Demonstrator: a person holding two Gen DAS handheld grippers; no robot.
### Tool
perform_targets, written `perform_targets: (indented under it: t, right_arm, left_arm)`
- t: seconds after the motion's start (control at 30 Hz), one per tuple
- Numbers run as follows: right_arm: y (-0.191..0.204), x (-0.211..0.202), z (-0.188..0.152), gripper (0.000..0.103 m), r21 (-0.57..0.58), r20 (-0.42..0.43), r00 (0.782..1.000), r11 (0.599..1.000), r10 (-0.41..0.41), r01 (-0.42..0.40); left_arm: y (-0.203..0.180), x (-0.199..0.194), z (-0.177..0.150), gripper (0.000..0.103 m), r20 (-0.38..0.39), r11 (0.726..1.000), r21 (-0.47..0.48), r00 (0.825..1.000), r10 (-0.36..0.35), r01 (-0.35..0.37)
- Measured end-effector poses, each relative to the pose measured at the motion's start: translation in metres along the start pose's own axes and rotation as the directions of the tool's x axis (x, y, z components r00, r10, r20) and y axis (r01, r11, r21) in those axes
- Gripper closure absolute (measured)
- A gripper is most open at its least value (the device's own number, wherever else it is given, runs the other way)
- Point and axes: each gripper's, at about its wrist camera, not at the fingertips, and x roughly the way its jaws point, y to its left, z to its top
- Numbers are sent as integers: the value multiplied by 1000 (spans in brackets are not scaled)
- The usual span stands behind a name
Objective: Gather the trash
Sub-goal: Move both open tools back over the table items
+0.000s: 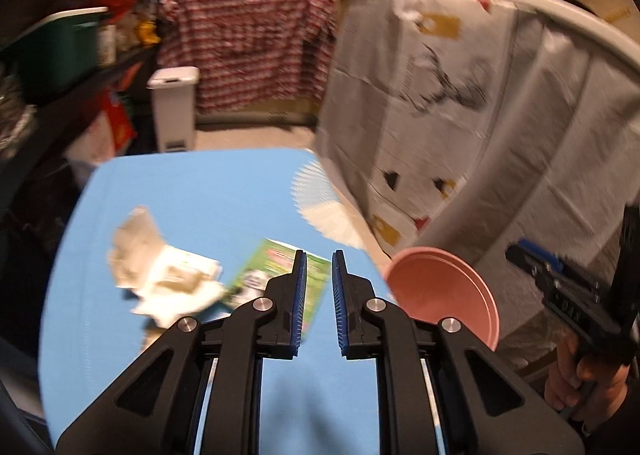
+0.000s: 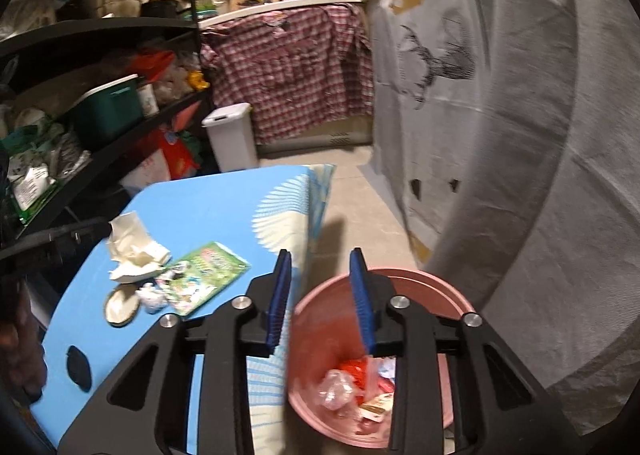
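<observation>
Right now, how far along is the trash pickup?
Partly done: wrappers already lie in the round pink plastic bin. Nothing is in hand; the left gripper and right gripper are both empty. Crumpled white paper and the green printed packet remain on the blue table.

Little can be read. In the left wrist view, at the right edge of the frame, the black body of the right gripper [image 1: 576, 295] carries pale embossed characters that look like "045" seen upside down; the reading is unsure. The green packet [image 2: 202, 277] on the blue table [image 2: 224, 191], lower left of the right wrist view, has a red band of print near its top, too blurred to make out. The white curtain [image 2: 440, 55] at upper right bears a drawn stag and, beside it, a column of fine print too small to read. Bags on the shelf [image 2: 100, 27] at left show print that is not legible.
</observation>
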Motion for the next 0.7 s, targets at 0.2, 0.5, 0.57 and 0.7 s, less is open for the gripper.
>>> perform_targets:
  t: [0.2, 0.5, 0.57, 0.7]
  right_arm:
    - [41, 10, -4, 76, -65, 0, 998, 996, 66, -66]
    - [112, 48, -27, 76, -210, -71, 987, 966, 142, -154]
    - [129, 58, -34, 76, -250, -87, 985, 953, 152, -169]
    - [149, 74, -41, 74, -310, -106, 983, 934, 152, -178]
  left_arm:
    - [49, -26, 15, 90, 43, 997, -56, 997, 62, -59]
    - [109, -39, 21, 90, 48, 986, -103, 989, 139, -134]
    - [123, -34, 20, 90, 36, 980, -129, 987, 158, -152]
    - [148, -31, 15, 90, 21, 970, -169, 984, 178, -172]
